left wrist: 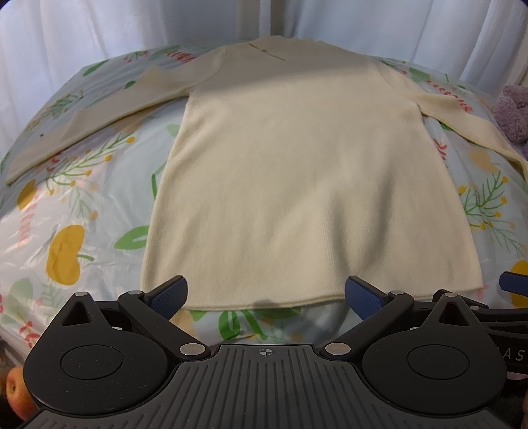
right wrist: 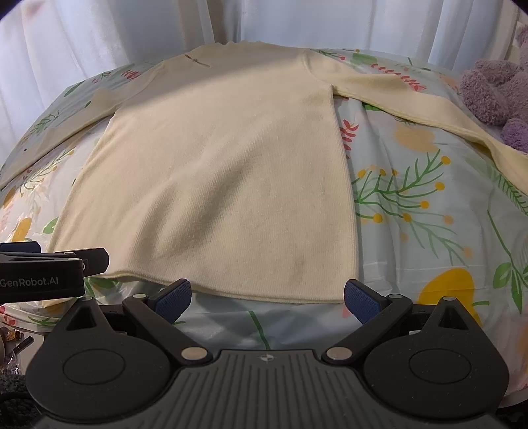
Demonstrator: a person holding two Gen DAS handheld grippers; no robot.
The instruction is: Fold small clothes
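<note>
A cream long-sleeved knit sweater (left wrist: 290,171) lies flat on a floral sheet, hem toward me and both sleeves spread out to the sides. It also shows in the right wrist view (right wrist: 214,171). My left gripper (left wrist: 265,295) is open and empty, hovering at the hem near its middle. My right gripper (right wrist: 267,297) is open and empty at the hem's right corner. The left gripper's side shows at the left edge of the right wrist view (right wrist: 43,274).
The floral sheet (right wrist: 412,198) covers the surface. A purple plush toy (right wrist: 495,95) sits at the far right by the right sleeve. White curtains (left wrist: 99,29) hang behind. An orange fruit (left wrist: 16,392) lies at the lower left.
</note>
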